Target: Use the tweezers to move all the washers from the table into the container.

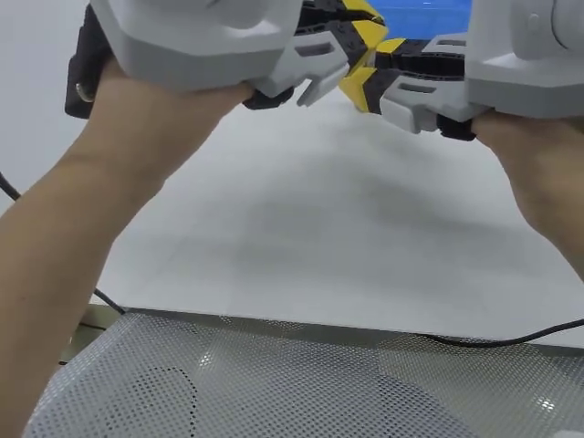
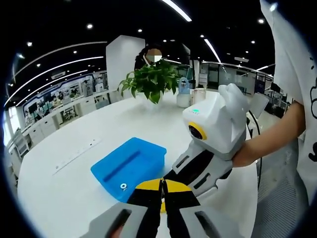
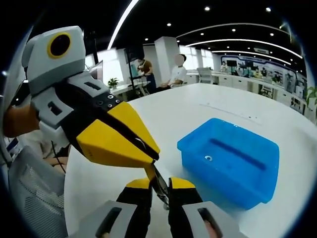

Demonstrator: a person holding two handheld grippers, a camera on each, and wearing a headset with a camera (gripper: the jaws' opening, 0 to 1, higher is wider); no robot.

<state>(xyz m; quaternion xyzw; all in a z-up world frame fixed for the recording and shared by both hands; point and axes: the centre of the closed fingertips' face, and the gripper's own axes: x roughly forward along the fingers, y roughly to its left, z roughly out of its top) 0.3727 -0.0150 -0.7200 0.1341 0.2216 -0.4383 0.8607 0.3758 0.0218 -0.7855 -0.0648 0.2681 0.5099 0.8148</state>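
While one washer (image 3: 208, 158) is seen lying in the blue container (image 3: 218, 181) on the table (image 3: 198, 114), the tweezers (image 3: 157, 181) are pinched between the closed jaws of both left gripper (image 2: 162, 191) and right gripper (image 3: 159, 191) (whether more washers remain outside cannot be told).

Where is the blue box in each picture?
Head view: the blue box peeks in at the top edge, right of centre.
Left gripper view: the blue box lies below the middle, a bit left.
Right gripper view: the blue box lies on the right, below the middle.
Shared landmark: the white table it sits on.
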